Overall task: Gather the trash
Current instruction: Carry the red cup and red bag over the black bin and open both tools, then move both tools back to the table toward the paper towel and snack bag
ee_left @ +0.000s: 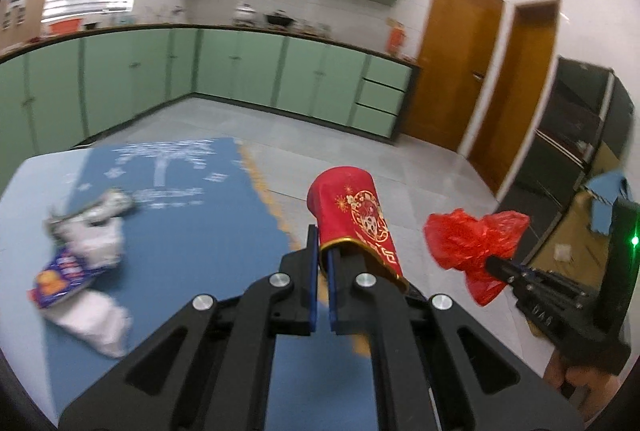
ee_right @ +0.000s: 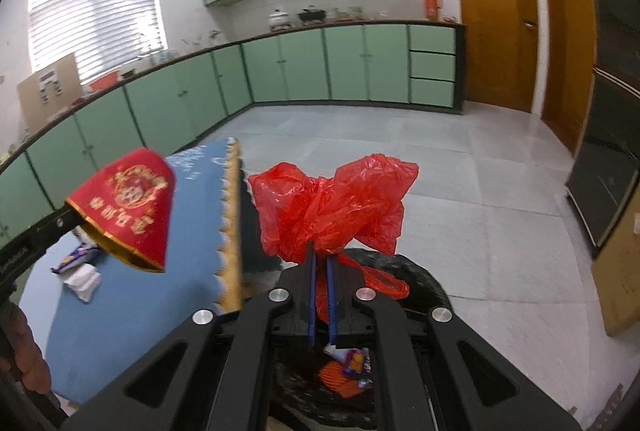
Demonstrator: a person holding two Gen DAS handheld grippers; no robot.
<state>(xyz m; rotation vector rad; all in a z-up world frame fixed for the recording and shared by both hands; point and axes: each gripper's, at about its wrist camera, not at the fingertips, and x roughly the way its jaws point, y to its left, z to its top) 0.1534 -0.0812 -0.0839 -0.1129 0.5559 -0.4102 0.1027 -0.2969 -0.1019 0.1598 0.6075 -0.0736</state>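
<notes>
The left gripper [ee_left: 323, 263] has its jaws pinched on the gold rim of a red paper cup [ee_left: 352, 215], which sticks out beyond the right edge of the bench [ee_left: 200, 231], above the floor. The right gripper [ee_right: 320, 263] has its jaws closed on a crumpled red plastic bag [ee_right: 332, 207], held over the black-lined trash bin [ee_right: 420, 279] that stands on the floor just off that same edge. Some wrappers [ee_right: 348, 367] already lie inside the bin.

Likely trouble comes from the thin grips. The cup is held only by one wall at its rim, so a quick swing could let it twist or slip and fall to the floor short of the bin. The bag is light and springy; released from high up it could drift and catch on the bin's rim or land outside. Both hands crowd the same opening, so the two grippers may knock together, or the cup may snag the loose tail of the bag.

More trash waits near the left edge of the bench: white crumpled tissues [ee_left: 92, 243] and a blue snack wrapper [ee_left: 60, 279]. They look flat and soft, so I judge they could be pushed off the bench by a careless approach rather than picked up.
</notes>
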